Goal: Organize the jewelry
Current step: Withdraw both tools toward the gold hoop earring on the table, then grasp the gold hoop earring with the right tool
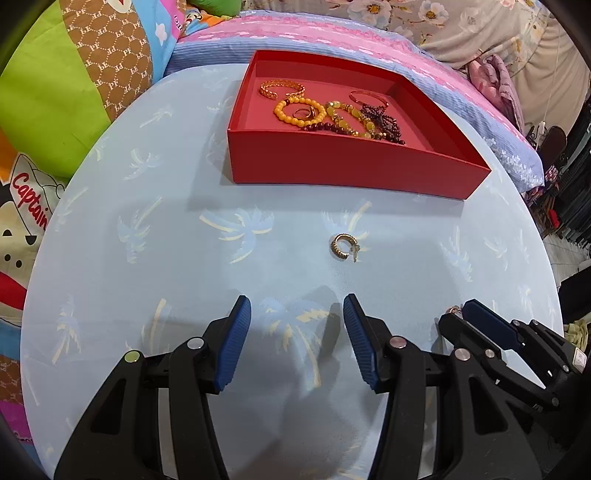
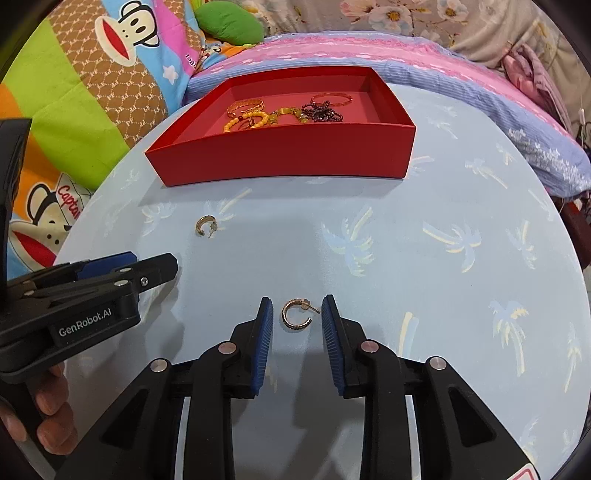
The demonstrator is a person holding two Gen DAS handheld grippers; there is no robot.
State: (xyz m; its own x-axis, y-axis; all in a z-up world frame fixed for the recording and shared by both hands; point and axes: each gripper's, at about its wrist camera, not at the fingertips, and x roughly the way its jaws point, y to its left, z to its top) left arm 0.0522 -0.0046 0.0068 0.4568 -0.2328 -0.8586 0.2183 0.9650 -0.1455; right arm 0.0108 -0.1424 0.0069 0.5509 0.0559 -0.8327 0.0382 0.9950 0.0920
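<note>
Two gold hoop earrings lie on the round table's light blue palm-print cloth. One earring sits between the blue pads of my right gripper, which stand a little apart from it on either side. The other earring, also seen as the earring in the right wrist view, lies ahead of my left gripper, which is open and holds nothing. At the table's far side a red box holds an orange bead bracelet, dark beads and gold bangles. My right gripper appears at the left view's right edge.
Colourful cartoon pillows and a pink and blue quilt crowd behind and left of the table. The table's rim curves off at the right. A hand holds the left gripper at the lower left.
</note>
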